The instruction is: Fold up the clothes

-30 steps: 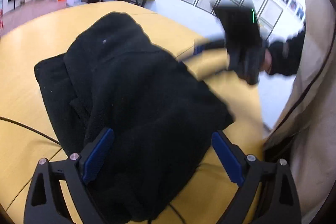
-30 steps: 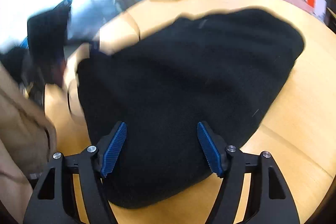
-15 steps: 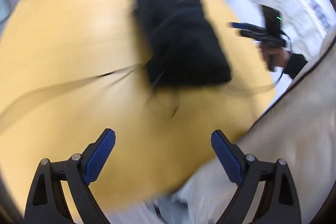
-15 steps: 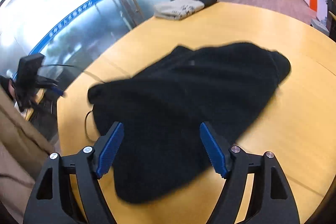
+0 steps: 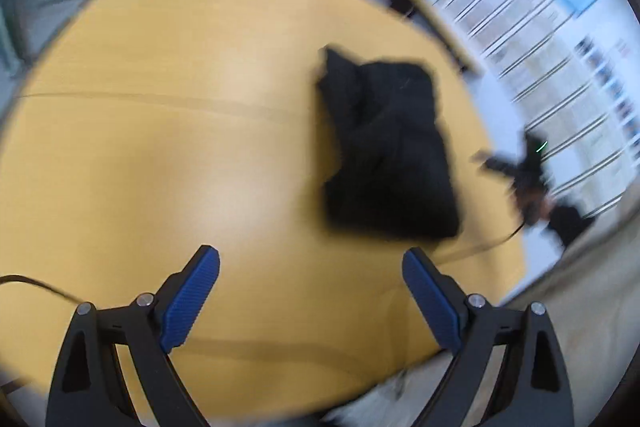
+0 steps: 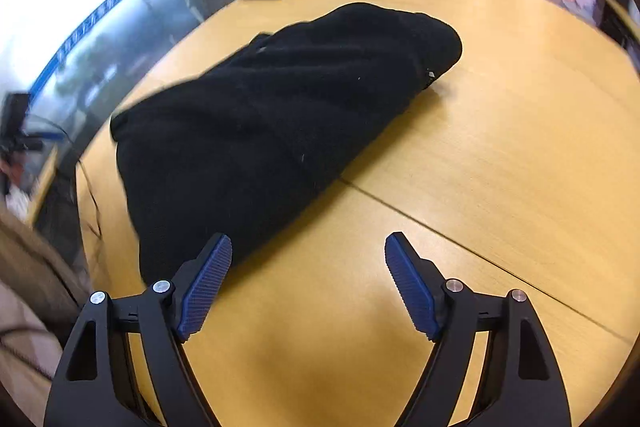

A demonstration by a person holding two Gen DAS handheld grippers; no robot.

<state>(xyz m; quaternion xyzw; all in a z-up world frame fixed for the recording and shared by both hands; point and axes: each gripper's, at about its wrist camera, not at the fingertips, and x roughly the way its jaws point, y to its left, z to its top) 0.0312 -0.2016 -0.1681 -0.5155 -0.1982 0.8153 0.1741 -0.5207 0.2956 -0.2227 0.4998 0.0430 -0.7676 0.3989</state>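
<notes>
Both tools pulled back off the black garment (image 6: 280, 131) since 1 s ago. Left tool (image 5: 310, 291) & right tool (image 6: 308, 283) gape wide, holding nothing. Garment lies folded on table (image 6: 500, 155), just left of right tool. Risk: loose fold could slump open w/o pressing.

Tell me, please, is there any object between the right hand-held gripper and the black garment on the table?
Nothing visible does. The right hand-held gripper is open and empty, and only bare wooden table lies before it. The black garment lies just ahead and to the left, near its left fingertip.
</notes>
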